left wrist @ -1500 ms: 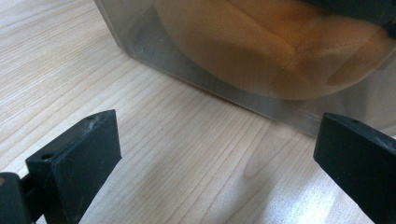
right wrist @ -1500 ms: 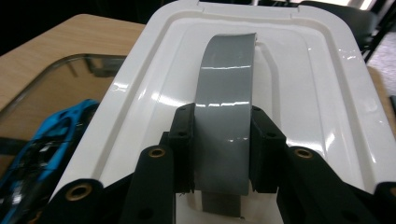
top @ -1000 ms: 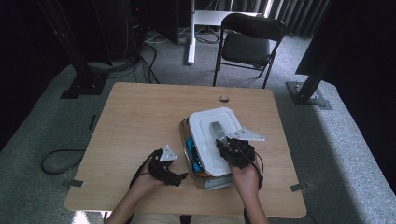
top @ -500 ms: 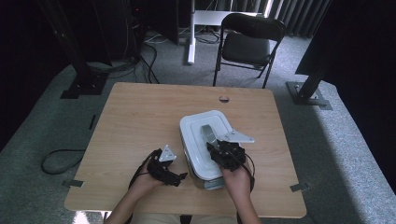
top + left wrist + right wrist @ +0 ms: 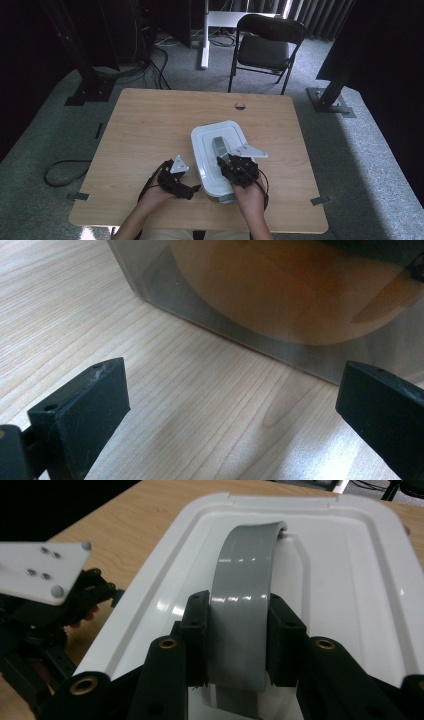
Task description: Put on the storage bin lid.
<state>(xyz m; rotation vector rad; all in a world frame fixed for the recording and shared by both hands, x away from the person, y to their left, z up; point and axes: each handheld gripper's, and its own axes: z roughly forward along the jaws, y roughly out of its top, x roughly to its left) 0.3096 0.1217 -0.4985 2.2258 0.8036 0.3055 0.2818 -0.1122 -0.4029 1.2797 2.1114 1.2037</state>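
My right tongs (image 5: 239,630) are clamped on the grey handle (image 5: 245,595) of the white lid (image 5: 345,575), which sits on the metal box (image 5: 280,305) near the front edge of the table (image 5: 150,120). To seat the lid well, I should keep it level, line its rim up with the box on every side, then press straight down. My left tongs (image 5: 230,410) wait wide open and empty, low over the table just beside the box's wall. Both my forearms reach forward, the right hand above the lid's near end.

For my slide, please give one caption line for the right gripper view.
Right gripper shut on the grey handle of a white lid, above a wooden table.
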